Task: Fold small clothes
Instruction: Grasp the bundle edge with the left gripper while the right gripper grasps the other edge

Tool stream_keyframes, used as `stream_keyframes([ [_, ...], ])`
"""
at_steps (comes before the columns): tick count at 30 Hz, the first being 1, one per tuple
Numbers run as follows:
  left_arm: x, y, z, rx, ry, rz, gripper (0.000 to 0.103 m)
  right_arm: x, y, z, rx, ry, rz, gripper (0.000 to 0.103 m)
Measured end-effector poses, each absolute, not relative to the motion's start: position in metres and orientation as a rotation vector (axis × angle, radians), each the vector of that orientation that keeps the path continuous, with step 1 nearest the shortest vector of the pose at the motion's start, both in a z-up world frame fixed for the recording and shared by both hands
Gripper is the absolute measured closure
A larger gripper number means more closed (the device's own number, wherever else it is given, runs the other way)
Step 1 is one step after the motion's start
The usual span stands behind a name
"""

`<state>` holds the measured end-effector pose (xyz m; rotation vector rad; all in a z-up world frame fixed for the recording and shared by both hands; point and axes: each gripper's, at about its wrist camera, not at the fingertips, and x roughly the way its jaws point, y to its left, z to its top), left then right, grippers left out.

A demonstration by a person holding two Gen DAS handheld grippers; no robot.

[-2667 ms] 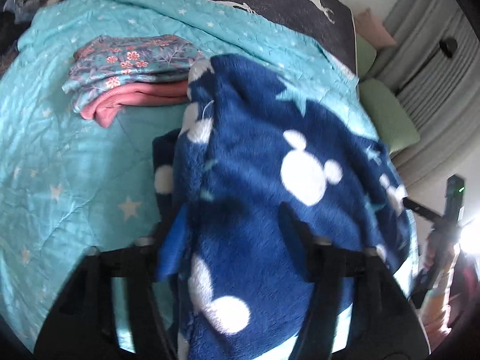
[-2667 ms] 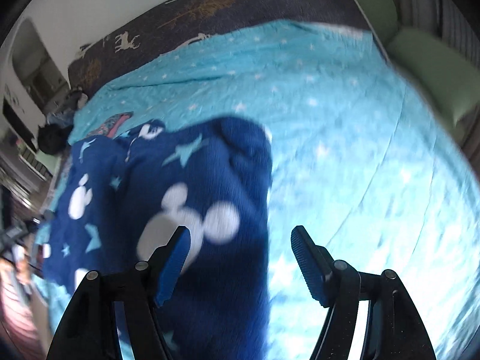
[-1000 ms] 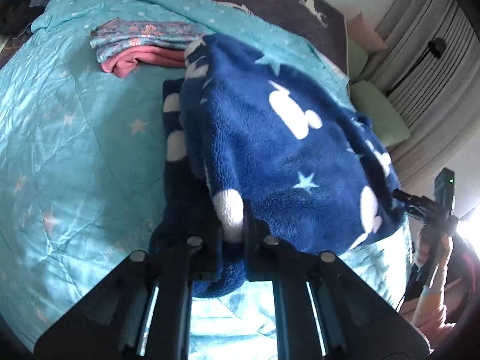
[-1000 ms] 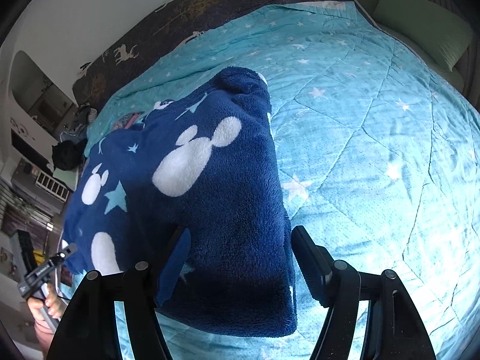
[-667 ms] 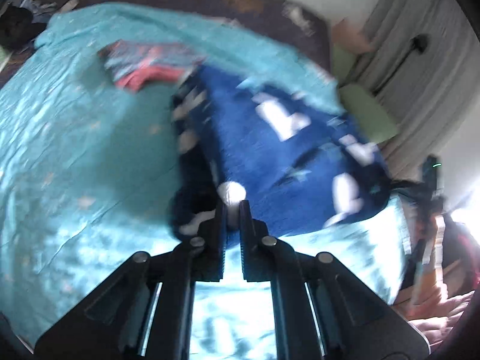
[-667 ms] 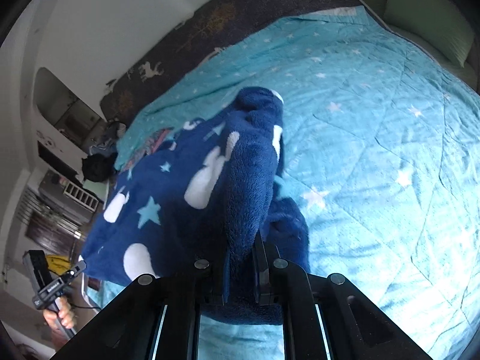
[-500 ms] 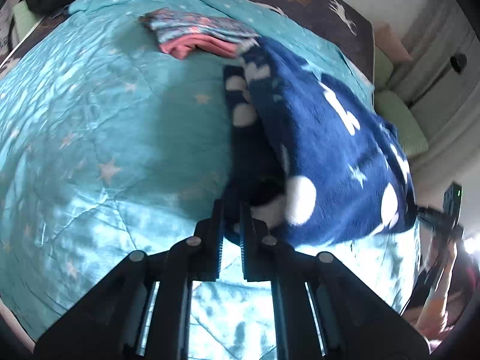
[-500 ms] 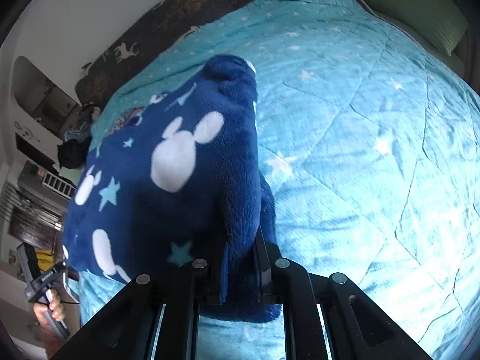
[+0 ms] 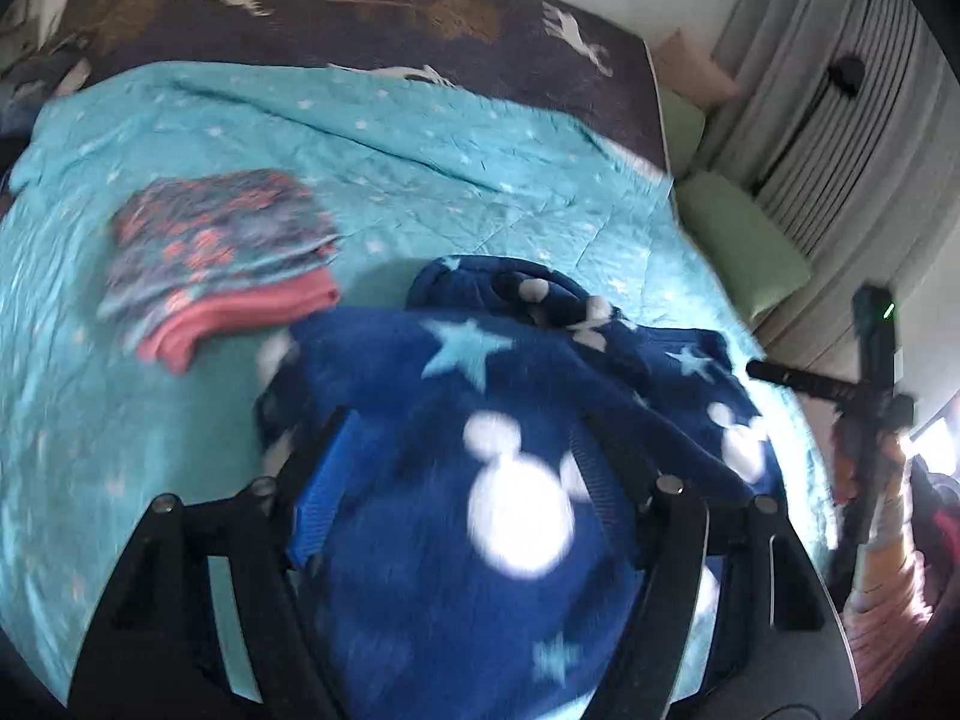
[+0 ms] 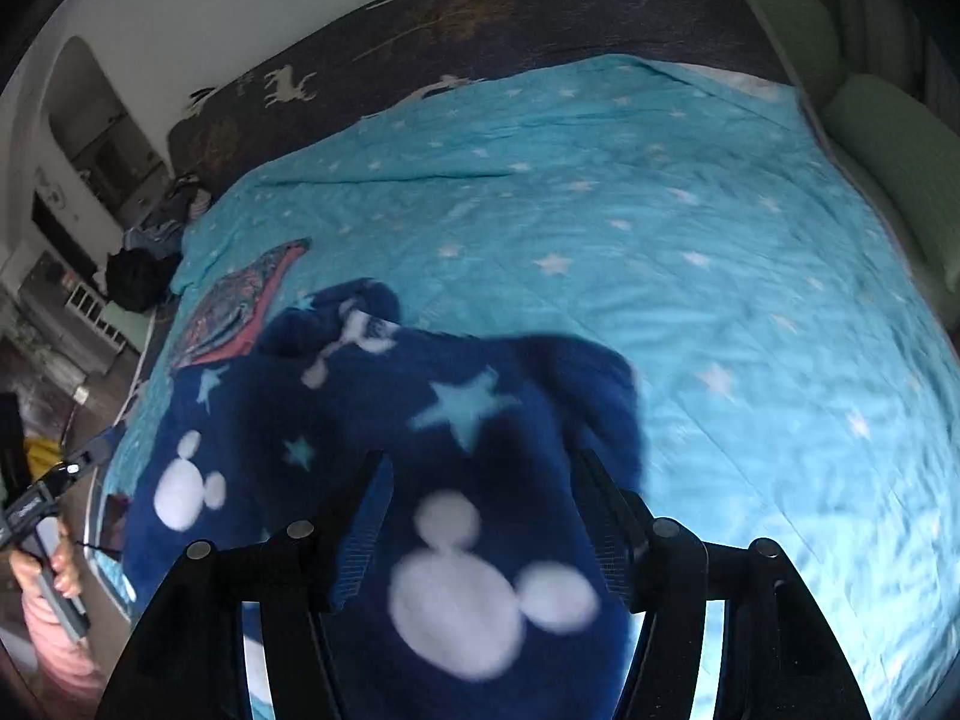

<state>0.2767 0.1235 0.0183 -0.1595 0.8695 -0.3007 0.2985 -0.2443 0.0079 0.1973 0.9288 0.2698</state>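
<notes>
left wrist view blurred, left gripper [image 9: 462, 480] and right gripper [image 10: 480, 522] fingers opening over fleece garment [image 9: 480, 480], near edge cut off

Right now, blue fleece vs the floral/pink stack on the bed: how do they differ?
The blue fleece is bulky, plush, loosely lumped with a rumpled hump; the floral/pink stack is thin, flat, neatly squared. The blue fleece is one piece, navy with white heads and stars; the floral/pink stack is layered, floral over pink. Both lie on the teal quilt, side by side.

Soft daylight, glare at lower edges, motion blur throughout (worst nearby), fisheye bending, dark vignetted corners
</notes>
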Motion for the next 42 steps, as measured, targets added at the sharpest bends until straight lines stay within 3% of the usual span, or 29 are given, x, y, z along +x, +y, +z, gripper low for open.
stream_keyframes([
  [8, 0.365, 0.095, 0.013, 0.006, 0.861, -0.336, 0.030, 0.377, -0.164, 0.000, 0.044, 0.983, 0.545, 0.043],
  [11, 0.399, 0.094, -0.014, 0.031, 1.009, -0.353, 0.030, 0.398, -0.147, -0.012, 0.053, 1.027, 0.611, 0.043],
  [15, 0.396, 0.093, -0.044, -0.009, 1.162, -0.463, 0.050, 0.404, -0.134, -0.032, 0.008, 1.089, 0.658, 0.043],
  [18, 0.359, 0.087, -0.035, 0.034, 1.083, -0.578, 0.058, 0.385, -0.137, -0.038, 0.005, 1.106, 0.739, 0.043],
  [22, 0.303, 0.074, -0.017, 0.123, 0.967, -0.704, 0.059, 0.350, -0.142, -0.031, -0.051, 1.066, 0.834, 0.043],
  [29, 0.268, 0.067, -0.026, 0.142, 0.981, -0.741, 0.059, 0.331, -0.146, -0.025, -0.062, 1.061, 0.854, 0.043],
  [39, 0.343, 0.098, -0.012, 0.177, 0.849, -0.243, 0.059, 0.359, -0.184, -0.019, 0.008, 0.970, 0.454, 0.043],
  [42, 0.379, 0.133, -0.012, 0.113, 0.836, 0.045, 0.066, 0.355, -0.220, -0.020, 0.106, 0.949, 0.317, 0.043],
])
